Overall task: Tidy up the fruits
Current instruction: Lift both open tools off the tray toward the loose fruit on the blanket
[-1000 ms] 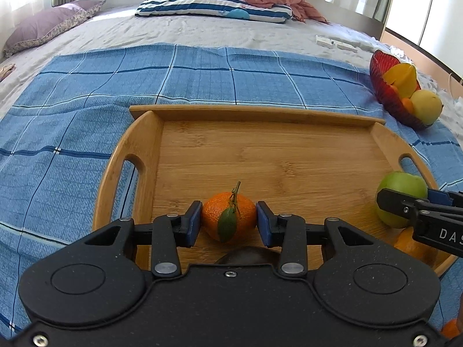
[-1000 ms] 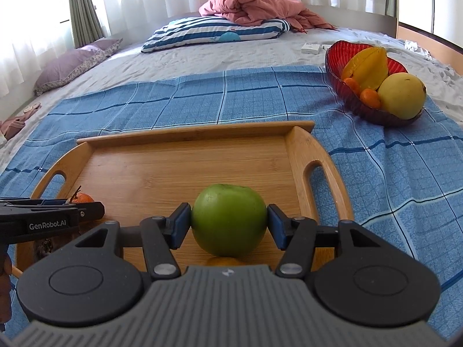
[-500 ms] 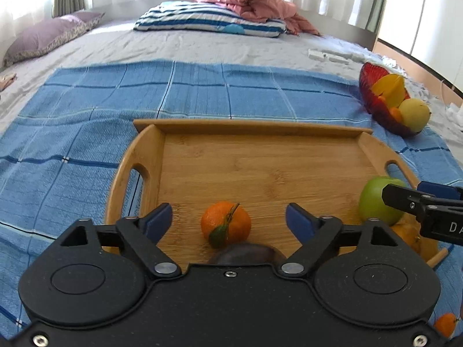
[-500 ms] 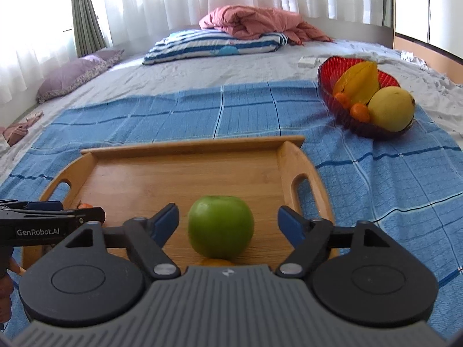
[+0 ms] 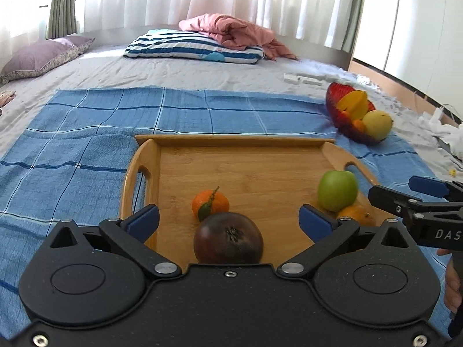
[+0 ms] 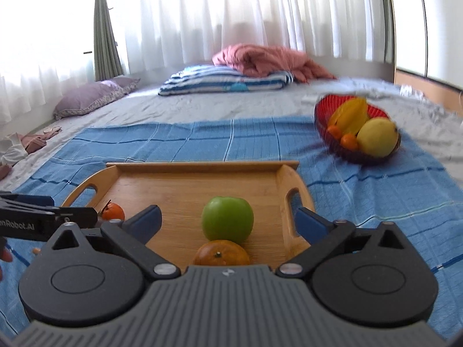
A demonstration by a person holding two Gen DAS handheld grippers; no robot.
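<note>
A wooden tray (image 5: 246,167) (image 6: 188,185) lies on a blue checked cloth. On its near left sit a leafy tangerine (image 5: 210,204) (image 6: 113,211) and a dark purple fruit (image 5: 228,238). My left gripper (image 5: 228,219) hangs just behind them; its jaws are opening wide and touch neither fruit. On the near right a green apple (image 6: 227,222) (image 5: 337,190) rests against an orange (image 6: 221,253) (image 5: 354,214). My right gripper (image 6: 228,220) (image 5: 416,202) is drawn back from them, its jaws also opening, and its pads are clear of the apple.
A red bowl (image 5: 332,95) (image 6: 321,115) at the far right of the cloth holds a starfruit, a yellow fruit and small oranges. Beyond are a striped pillow (image 5: 194,46), a pink blanket and a purple pillow. A hand (image 5: 453,289) shows at the right edge.
Both grippers let go, the left of the tangerine and the right of the green apple. Their jaws spread wide and both drew back and up, which uncovered the dark fruit and the orange.
</note>
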